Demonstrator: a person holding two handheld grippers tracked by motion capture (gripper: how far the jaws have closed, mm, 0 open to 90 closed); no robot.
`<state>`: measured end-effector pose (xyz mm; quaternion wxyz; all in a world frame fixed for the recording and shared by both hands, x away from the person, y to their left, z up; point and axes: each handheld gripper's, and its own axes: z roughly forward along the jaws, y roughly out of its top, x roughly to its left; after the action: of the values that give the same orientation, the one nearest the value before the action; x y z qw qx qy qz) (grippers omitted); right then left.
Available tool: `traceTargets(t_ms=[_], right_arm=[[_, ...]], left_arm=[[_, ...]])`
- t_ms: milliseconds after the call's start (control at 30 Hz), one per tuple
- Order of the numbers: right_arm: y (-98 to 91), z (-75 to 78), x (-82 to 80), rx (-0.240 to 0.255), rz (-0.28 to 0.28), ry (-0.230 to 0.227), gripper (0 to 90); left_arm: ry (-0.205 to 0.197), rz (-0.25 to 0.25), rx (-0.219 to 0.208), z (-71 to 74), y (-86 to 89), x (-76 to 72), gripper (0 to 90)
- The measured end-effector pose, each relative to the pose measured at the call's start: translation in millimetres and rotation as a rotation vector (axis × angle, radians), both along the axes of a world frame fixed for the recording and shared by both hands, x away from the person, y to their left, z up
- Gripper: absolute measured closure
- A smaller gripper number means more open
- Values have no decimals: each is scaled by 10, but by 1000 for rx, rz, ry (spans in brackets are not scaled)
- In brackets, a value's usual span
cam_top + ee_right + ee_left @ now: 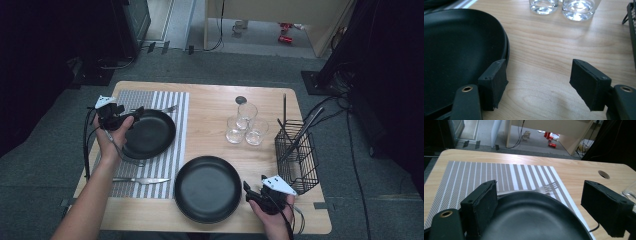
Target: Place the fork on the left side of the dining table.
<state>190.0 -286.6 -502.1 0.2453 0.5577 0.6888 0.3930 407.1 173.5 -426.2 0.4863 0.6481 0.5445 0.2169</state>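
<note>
Two black plates (150, 134), three glasses (245, 126), one fork (165, 109), one knife (141, 180); both grippers' fingers wide, empty.

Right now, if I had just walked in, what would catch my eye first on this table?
Two black plates: one on the striped placemat at the left, one on bare wood near the front edge. A hand-held gripper hovers at each, left gripper and right gripper, both with jaws apart and holding nothing. Behind stand three clear glasses and a black wire basket.
</note>
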Motion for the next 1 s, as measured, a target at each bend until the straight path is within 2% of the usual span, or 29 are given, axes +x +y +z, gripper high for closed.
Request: traceTargets(t_ms=[100,200,367,533,767,1000], right_arm=[[28,77,-11,-2,7,-12,297],[61,146,-22,-6,26,-25,297],[68,206,-23,4,29,-28,296],[68,258,-31,-3,29,-40,296],[78,351,-17,3,32,-58,296],[138,428,44,3,40,-78,295]], left_arm=[[-10,-30,18,-2,-72,-124,124],[-11,-59,12,-1,-110,-242,114],[-12,-68,-15,4,-156,-406,113],[-20,-101,2,11,-229,-590,112],[-38,-124,7,26,-206,-850,112],[-42,-142,14,-3,-204,-1005,112]])
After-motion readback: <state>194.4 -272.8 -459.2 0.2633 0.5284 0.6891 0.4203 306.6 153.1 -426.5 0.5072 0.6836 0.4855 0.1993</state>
